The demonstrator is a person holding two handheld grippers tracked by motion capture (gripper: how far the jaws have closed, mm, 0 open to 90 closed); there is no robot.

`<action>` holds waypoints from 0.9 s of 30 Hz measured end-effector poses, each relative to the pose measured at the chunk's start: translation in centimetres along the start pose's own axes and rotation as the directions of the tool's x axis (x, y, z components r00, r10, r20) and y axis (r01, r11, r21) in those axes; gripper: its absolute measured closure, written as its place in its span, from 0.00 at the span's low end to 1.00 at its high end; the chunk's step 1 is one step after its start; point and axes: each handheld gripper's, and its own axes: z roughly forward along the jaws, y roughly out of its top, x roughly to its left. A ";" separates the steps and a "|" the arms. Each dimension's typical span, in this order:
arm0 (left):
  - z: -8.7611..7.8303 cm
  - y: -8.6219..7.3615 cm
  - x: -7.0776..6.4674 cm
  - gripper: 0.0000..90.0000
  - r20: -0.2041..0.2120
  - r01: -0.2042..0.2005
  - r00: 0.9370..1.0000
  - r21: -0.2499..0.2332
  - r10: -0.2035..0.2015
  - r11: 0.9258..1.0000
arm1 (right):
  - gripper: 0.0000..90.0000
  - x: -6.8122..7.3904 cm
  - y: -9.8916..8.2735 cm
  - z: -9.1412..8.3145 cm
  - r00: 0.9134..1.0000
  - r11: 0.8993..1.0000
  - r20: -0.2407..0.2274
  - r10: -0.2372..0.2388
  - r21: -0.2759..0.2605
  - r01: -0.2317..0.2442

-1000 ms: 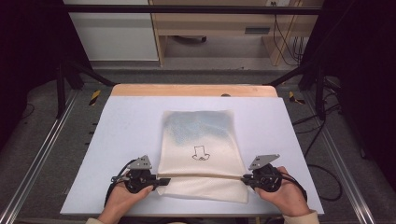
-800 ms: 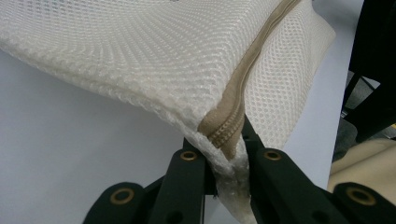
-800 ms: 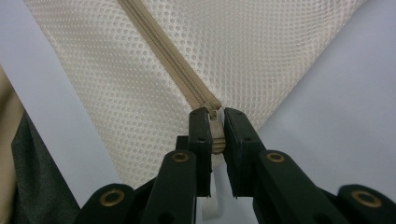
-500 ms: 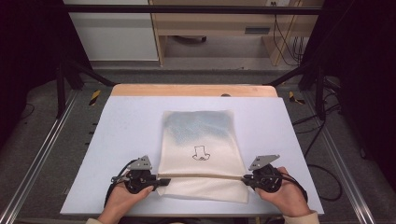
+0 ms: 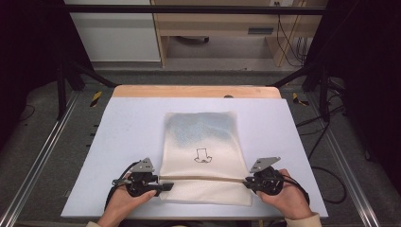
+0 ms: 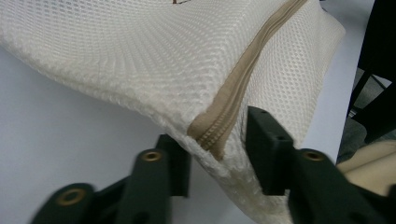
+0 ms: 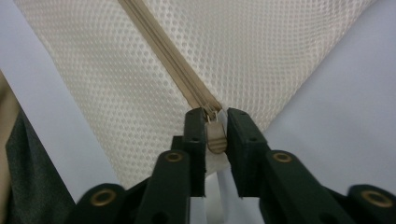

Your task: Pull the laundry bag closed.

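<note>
I judge the mesh laundry bag (image 5: 203, 156) light and floppy: my left gripper (image 6: 217, 154) pinches its zipper-end corner, my right gripper (image 7: 215, 135) clamps the zipper pull (image 7: 215, 136).

— What are those things in the person's hands?

— Two hand-held tools. The left gripper (image 5: 163, 186) and the right gripper (image 5: 246, 182) are both black, each topped with a grey three-cornered plate.

— Any wiring?

— A black cable loops away from each one.

— And up close?

— The jaws are flat black blocks on hinged black arms, with brass-coloured rivets at the joints.

— Clothing?

— A beige sleeve cuff shows at the right wrist.
</note>
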 end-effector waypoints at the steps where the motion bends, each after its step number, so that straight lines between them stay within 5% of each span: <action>1: -0.2 0.0 -0.1 0.55 -0.020 0.014 1.000 -0.005 -0.014 1.000 | 0.78 0.0 0.1 0.0 1.000 1.000 -0.004 0.005 -0.016 -0.005; 5: -0.6 0.0 -0.3 0.32 -0.037 0.009 0.999 -0.006 -0.009 1.000 | 0.44 0.4 0.9 -0.2 0.999 0.997 0.000 0.037 -0.074 -0.036; 8: -1.4 0.0 -0.2 0.27 -0.063 0.009 0.998 -0.034 -0.011 0.999 | 0.24 0.8 1.7 0.1 0.998 0.991 0.025 0.052 -0.123 -0.048; 11: -2.0 -0.1 -0.1 0.18 -0.116 0.006 0.993 -0.038 -0.010 0.999 | 0.16 1.1 2.5 0.2 0.997 0.988 0.040 0.066 -0.144 -0.059; 13: -2.4 -0.1 0.0 0.14 -0.191 0.004 0.981 -0.014 -0.007 1.000 | 0.12 1.0 2.9 0.2 0.995 0.985 0.038 0.089 -0.149 -0.083; 17: -3.1 0.2 0.6 0.09 -0.258 0.033 0.966 0.002 -0.032 0.999 | 0.09 0.7 3.9 -0.3 0.992 0.978 0.070 0.110 -0.188 -0.095; 20: -3.6 0.9 1.0 0.09 -0.271 0.057 0.961 -0.003 -0.055 0.998 | 0.08 0.4 4.5 -0.6 0.990 0.973 0.084 0.117 -0.207 -0.098; 27: -4.8 3.1 1.6 0.09 -0.285 0.031 0.958 0.015 -0.025 0.999 | 0.08 -0.1 5.9 -0.8 0.986 0.972 0.116 0.123 -0.216 -0.096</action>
